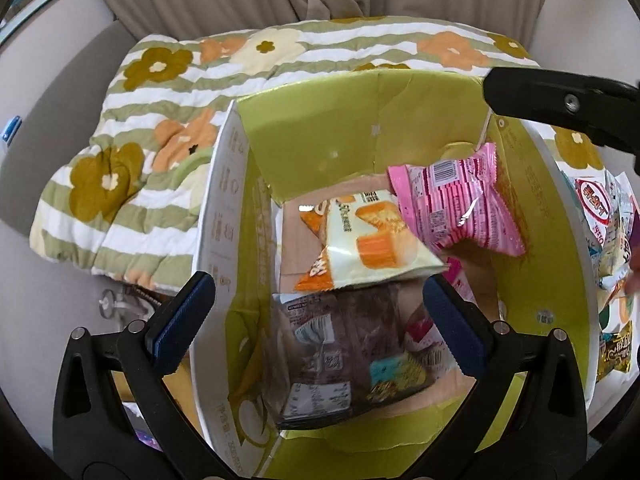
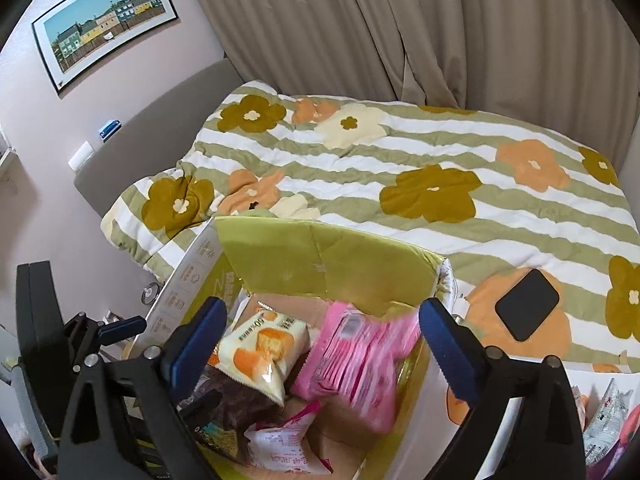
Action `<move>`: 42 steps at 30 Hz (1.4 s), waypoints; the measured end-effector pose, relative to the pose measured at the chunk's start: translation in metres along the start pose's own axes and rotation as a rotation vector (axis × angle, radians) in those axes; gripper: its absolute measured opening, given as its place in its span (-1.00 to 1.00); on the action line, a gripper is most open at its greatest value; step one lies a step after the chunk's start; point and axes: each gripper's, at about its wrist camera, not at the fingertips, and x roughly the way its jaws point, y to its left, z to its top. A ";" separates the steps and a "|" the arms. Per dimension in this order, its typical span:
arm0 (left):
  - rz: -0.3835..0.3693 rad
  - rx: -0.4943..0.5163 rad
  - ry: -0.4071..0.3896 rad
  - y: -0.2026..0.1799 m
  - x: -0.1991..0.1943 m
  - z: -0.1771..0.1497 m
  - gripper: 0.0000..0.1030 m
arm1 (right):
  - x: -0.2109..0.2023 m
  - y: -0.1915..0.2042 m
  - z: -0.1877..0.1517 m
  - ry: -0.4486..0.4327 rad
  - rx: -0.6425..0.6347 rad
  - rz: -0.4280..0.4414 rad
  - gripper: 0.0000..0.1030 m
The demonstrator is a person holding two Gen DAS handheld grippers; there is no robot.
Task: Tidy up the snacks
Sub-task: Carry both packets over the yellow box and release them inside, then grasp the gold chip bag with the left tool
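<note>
An open cardboard box with green inner flaps stands on the bed; it also shows in the right wrist view. A pink snack packet is in mid-air inside the box, blurred in the right wrist view. Under it lie a cream and orange cake packet, also in the right wrist view, and a brown packet. My left gripper is open and empty over the box. My right gripper is open above the box, with the pink packet between and below its fingers.
A flowered green-striped quilt covers the bed. A pile of loose snack packets lies right of the box. A black phone lies on the quilt. Curtains hang behind, and a picture is on the wall.
</note>
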 end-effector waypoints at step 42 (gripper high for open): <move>-0.177 0.085 -0.274 -0.109 -0.169 -0.050 1.00 | -0.266 -0.045 -0.140 -0.294 0.180 -0.315 0.86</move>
